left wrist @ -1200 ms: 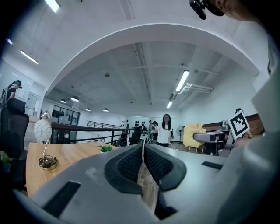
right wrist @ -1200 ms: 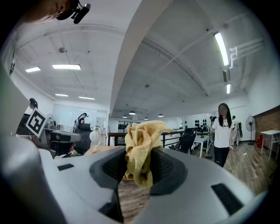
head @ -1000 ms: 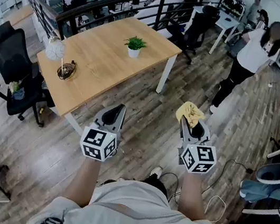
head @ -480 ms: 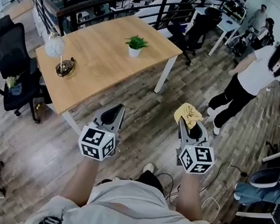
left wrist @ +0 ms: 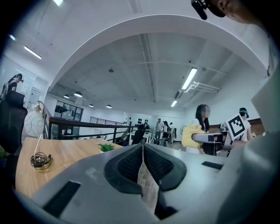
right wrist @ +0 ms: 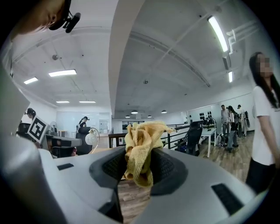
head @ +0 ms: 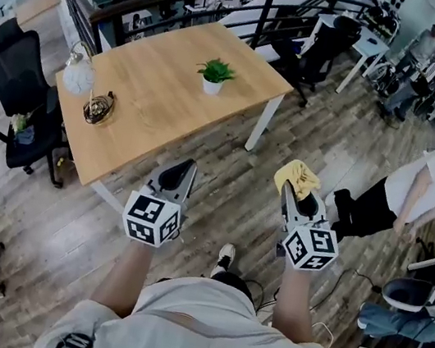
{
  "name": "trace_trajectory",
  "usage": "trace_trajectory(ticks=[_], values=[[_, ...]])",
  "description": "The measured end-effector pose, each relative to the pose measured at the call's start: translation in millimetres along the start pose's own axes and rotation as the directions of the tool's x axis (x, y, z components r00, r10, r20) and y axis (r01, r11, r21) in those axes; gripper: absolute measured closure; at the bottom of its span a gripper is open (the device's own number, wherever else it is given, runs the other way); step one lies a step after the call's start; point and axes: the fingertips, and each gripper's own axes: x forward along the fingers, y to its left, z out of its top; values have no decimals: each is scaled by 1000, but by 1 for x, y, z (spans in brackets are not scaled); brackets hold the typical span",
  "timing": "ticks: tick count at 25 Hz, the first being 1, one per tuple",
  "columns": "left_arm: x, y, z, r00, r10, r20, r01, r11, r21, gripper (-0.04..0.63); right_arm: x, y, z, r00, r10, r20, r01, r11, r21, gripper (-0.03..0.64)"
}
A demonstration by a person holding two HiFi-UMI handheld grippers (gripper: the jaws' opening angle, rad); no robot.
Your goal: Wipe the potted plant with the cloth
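Head view: the potted plant (head: 215, 74) stands toward the right edge of the desk (head: 153, 112). The right gripper (head: 289, 192) pinches the cloth (head: 296, 176); the left gripper (head: 185, 168) is pressed together.

I look down on grey-brown wood-plank floor (head: 332, 139), light wooden table on white legs (head: 153, 116), black swivel office chair (head: 13, 79), black metal railing (head: 265, 15).

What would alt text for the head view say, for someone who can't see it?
Seen from above, a person holds two tools over a wood floor: the right tool grips a yellow cloth, the left tool is shut and empty. Ahead stands a wooden table with a small potted plant.
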Motion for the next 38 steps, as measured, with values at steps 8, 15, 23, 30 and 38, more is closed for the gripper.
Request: trace_trajectory(ticks=[8, 15, 23, 30, 38], values=[[96, 14, 29, 998, 60, -10, -59, 998, 38, 572, 88, -73, 17, 997, 75, 29, -77, 996, 50, 428], [189, 12, 31, 993, 111, -36, -110, 993, 38, 572, 154, -153, 11, 989, 145, 21, -146, 985, 91, 428], [254, 32, 12, 979, 189, -82, -189, 982, 9, 572, 227, -191, -19, 962, 267, -49, -258, 956, 137, 428], [310, 63, -3, 979, 177, -101, -180, 983, -19, 572, 291, -194, -36, 940, 323, -109, -308, 942, 133, 428], [380, 148, 9, 982, 165, -87, -172, 983, -72, 572, 398, -199, -15, 939, 312, -144, -302, 949, 89, 427]])
